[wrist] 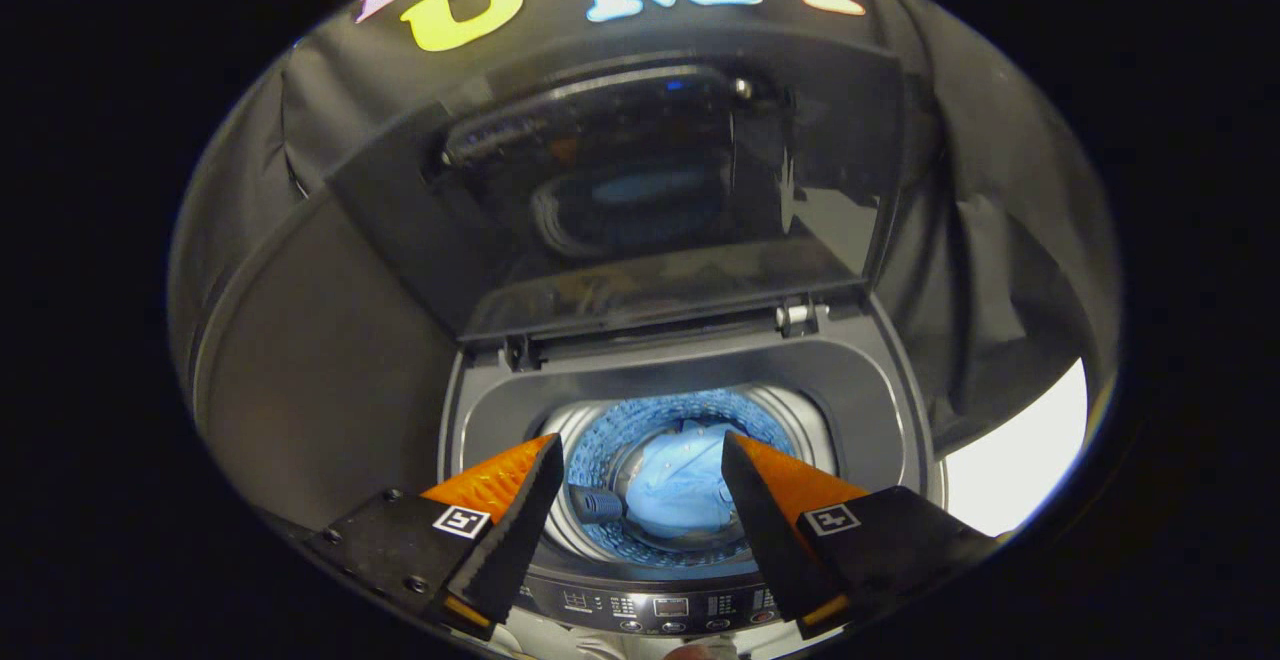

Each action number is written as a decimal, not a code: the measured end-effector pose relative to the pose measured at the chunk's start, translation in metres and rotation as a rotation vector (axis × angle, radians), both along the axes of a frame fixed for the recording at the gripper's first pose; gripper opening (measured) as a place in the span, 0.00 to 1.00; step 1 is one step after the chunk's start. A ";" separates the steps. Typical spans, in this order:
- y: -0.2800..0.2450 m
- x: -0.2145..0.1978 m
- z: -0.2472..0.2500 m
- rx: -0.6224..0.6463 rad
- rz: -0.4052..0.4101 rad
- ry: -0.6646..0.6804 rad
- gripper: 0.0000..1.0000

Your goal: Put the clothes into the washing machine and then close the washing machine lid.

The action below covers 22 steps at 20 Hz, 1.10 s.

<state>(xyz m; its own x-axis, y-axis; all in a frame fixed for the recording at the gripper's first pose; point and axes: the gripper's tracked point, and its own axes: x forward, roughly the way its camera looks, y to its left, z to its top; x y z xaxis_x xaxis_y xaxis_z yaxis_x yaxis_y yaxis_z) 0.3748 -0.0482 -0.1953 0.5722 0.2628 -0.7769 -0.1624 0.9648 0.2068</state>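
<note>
A dark grey top-loading washing machine [880, 410] stands just ahead of me with its glass lid [640, 190] raised upright at the back. Down in the blue-lit drum [620, 430] lies a light blue garment [675, 485], bunched on the drum floor. My gripper [640, 460] hovers above the drum opening, open, with nothing between its orange and black fingers [500, 485]. The garment shows through the gap between them, well below the tips.
The machine's control panel [665, 605] runs along its front edge, under the fingers. The lid hinge [800, 317] sits at the back right of the opening. Black booth cloth [1000, 270] hangs behind and beside the machine. A bright patch of floor [1020, 460] shows on the right.
</note>
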 end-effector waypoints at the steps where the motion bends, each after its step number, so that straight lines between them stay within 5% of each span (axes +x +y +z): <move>1: -0.002 0.002 0.012 0.003 0.006 -0.024 0.98; 14: 0.009 0.055 0.206 0.083 0.106 -0.388 0.98; 22: 0.040 0.130 0.226 0.090 0.062 -0.400 0.98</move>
